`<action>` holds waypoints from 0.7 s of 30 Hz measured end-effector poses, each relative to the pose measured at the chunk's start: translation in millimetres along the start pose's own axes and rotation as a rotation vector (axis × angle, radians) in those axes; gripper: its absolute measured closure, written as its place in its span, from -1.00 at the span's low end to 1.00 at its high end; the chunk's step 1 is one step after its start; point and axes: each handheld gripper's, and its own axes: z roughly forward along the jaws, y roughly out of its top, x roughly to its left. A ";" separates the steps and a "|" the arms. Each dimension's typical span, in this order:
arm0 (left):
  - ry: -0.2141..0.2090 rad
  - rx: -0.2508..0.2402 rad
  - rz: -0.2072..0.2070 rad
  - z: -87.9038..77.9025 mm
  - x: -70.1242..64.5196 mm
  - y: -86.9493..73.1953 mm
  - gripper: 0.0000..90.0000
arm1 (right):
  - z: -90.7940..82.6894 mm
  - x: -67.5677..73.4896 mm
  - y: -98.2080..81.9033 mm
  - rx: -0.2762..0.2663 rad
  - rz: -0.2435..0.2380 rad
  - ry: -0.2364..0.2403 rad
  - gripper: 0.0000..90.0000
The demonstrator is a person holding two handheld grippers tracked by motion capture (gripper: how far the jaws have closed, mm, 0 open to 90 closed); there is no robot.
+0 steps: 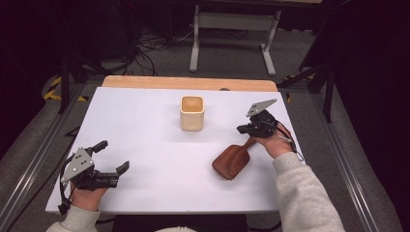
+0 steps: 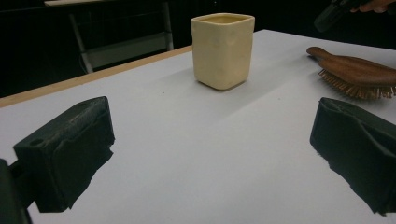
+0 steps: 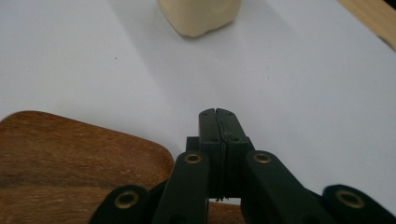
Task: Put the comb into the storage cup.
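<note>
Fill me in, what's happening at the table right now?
A person works two grippers over a white table. The right gripper is shut at the handle end of a wooden hairbrush lying bristles down; whether it pinches the handle is unclear. The left gripper rests open, holding nothing. A cream cup stands upright mid-table.

In the right gripper view, the wooden hairbrush (image 3: 70,163) is running off the left and bottom edges, and the shut right gripper (image 3: 218,114) is covering its handle, so whether the pads are pinching it is unclear. The cream cup (image 3: 201,16) is being cut off by the top edge there. In the left gripper view, the brush's far end is leaving the right edge.
</note>
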 end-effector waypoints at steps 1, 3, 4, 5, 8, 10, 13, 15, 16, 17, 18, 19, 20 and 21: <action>-0.001 -0.002 0.000 0.0 0.1 -0.1 -0.98 | 2.9 -1.8 -0.9 0.016 -0.002 -0.001 1.00; 0.000 -0.003 0.000 0.1 0.2 -0.1 -0.98 | 8.2 -3.9 -2.4 0.047 -0.001 -0.003 1.00; -0.001 -0.003 -0.001 0.1 0.2 -0.2 -0.98 | 11.9 -5.3 -3.5 0.067 -0.004 -0.004 1.00; -0.001 -0.003 -0.001 0.1 0.2 -0.2 -0.98 | 11.9 -5.3 -3.5 0.067 -0.004 -0.004 1.00; 0.000 -0.003 -0.001 0.3 0.2 -0.4 -0.98 | 20.8 -7.5 -5.9 0.117 -0.003 0.001 1.00; 0.000 -0.002 0.001 0.2 0.2 -0.3 -0.98 | 24.8 -8.1 -7.0 0.143 -0.003 -0.001 1.00; -0.001 -0.002 0.000 0.4 0.2 -0.4 -0.98 | 29.2 -8.7 -8.8 0.178 -0.011 0.001 1.00; 0.002 -0.001 0.003 0.7 0.4 -0.6 -0.99 | 31.1 -8.8 -9.7 0.195 -0.012 0.001 1.00; 0.002 -0.001 0.003 0.7 0.3 -0.6 -0.98 | 31.8 -9.0 -10.1 0.201 -0.012 0.000 1.00; 0.000 -0.001 0.006 0.8 0.4 -0.5 -0.98 | 32.5 -9.1 -10.6 0.208 -0.011 0.001 1.00; 0.002 0.003 0.008 0.5 0.2 -0.3 -0.98 | 33.3 -9.2 -11.2 0.217 -0.013 0.000 1.00; 0.001 0.001 0.007 0.6 0.2 -0.4 -0.98 | 34.2 -9.3 -11.9 0.228 -0.015 -0.001 1.00; 0.002 0.001 0.007 0.5 0.3 -0.3 -0.98 | 34.9 -9.5 -12.6 0.238 -0.018 -0.001 1.00; 0.000 -0.001 0.007 0.6 0.3 -0.4 -0.98 | 35.5 -9.3 -13.1 0.245 -0.018 -0.002 1.00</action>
